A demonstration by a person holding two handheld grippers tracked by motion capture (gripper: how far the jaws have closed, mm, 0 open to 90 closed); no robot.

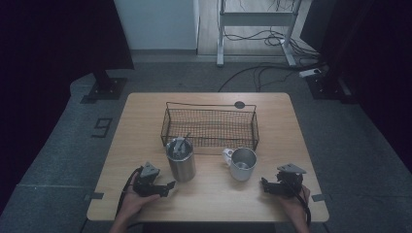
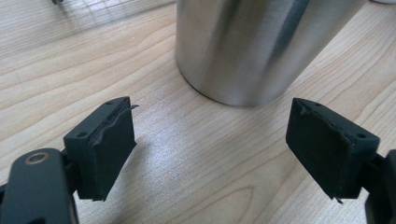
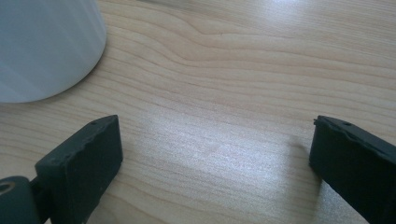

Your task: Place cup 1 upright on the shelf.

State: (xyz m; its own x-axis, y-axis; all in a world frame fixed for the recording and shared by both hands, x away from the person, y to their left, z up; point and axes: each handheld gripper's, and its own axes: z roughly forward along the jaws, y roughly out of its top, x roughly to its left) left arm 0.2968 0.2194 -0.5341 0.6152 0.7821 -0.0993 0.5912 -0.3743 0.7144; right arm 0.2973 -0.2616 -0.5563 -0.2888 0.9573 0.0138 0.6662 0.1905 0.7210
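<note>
Both tools gape empty — left tool [image 1: 168, 186] just short of steel tumbler [image 1: 181, 160], right tool [image 1: 264, 185] beside mug [image 1: 241, 163].

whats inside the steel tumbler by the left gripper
In the high view, grey utensil-like handles stick up out of the steel tumbler. Their lower ends are hidden by its wall, so what they are, and anything else inside, cannot be told.

A black wire-mesh basket [image 1: 210, 127], rectangular and open-topped, stands on the light wooden tabletop [image 1: 145, 121], farther out than either tool and between their lines. A small round dark disc [image 1: 239, 104] lies on the tabletop just behind the basket's rear rim. Beyond the tabletop, well away from both tools, black cables [image 1: 257, 73] trail over grey floor [image 1: 53, 155] beside a pale metal frame [image 1: 255, 22].
</note>
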